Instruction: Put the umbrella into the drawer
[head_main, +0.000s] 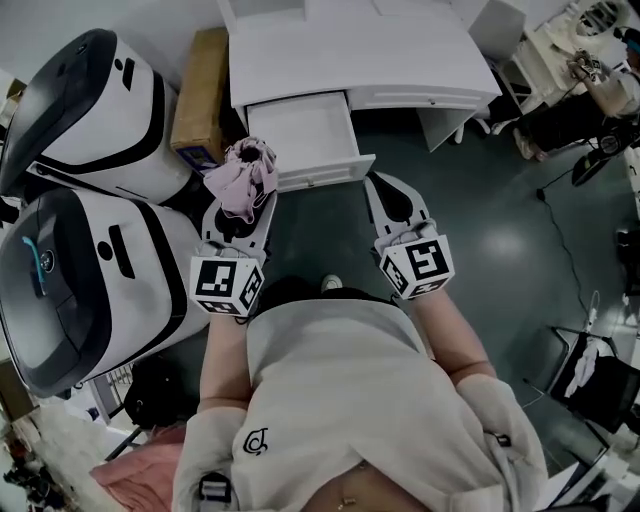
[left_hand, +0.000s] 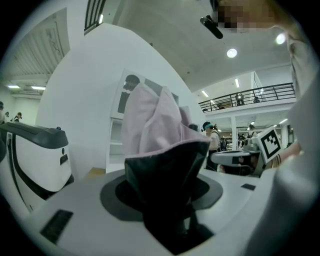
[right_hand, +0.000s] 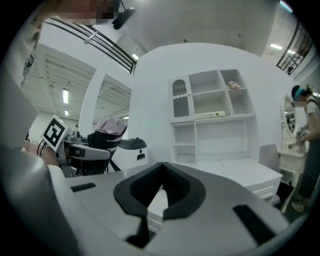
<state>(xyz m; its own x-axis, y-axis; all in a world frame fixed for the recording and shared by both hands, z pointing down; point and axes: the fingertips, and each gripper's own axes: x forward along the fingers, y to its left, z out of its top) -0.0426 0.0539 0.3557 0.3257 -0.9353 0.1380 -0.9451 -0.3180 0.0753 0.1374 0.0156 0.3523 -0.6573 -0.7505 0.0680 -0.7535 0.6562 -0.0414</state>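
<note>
The drawer stands open at 12 o'clock. The left hand-held gripper clamps the umbrella, not yet inside. The right hand-held gripper is closed and empty.

My left claw grips the folded pink umbrella, upright between its jaws; a white machine sits at the left.

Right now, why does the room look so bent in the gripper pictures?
Left gripper view: a wide lens curves the wall and blackens the corners; the umbrella looms close, its underside shadowed; a ceiling lamp glares. Right gripper view: same curving, the shelves bow. Head view: dim, even, sharp.
</note>
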